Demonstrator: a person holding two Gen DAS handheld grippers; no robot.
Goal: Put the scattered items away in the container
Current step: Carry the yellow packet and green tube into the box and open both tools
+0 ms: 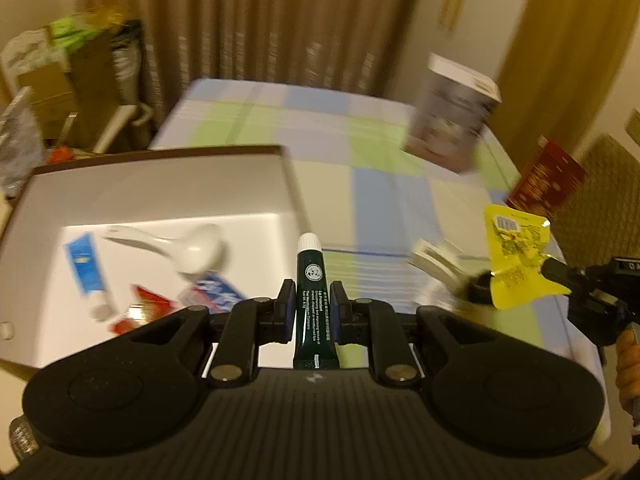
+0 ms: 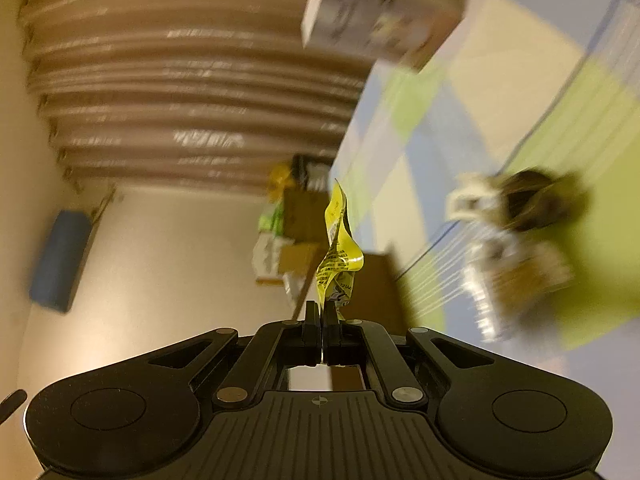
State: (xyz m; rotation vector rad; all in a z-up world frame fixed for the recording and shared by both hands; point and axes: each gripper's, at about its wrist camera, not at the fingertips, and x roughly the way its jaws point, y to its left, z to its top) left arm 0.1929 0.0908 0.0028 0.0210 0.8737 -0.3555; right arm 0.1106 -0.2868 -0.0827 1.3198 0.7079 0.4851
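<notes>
My left gripper (image 1: 313, 304) is shut on a dark green tube with a white cap (image 1: 310, 276), held upright just right of the white container (image 1: 152, 188). The container holds a white scoop (image 1: 188, 248), a blue tube (image 1: 86, 266) and red and blue packets (image 1: 216, 296). My right gripper (image 2: 322, 312) is shut on a yellow sachet (image 2: 338, 244) and holds it in the air; the sachet also shows at the right of the left wrist view (image 1: 516, 256). A white clip (image 1: 436, 260) and a dark round item (image 1: 478, 288) lie on the checked tablecloth (image 1: 360, 152).
A grey box (image 1: 452, 116) stands at the table's far right. A red packet (image 1: 546, 180) sits at the right edge. Curtains hang behind the table. Cardboard boxes and bags (image 1: 72, 80) are piled at the far left, off the table.
</notes>
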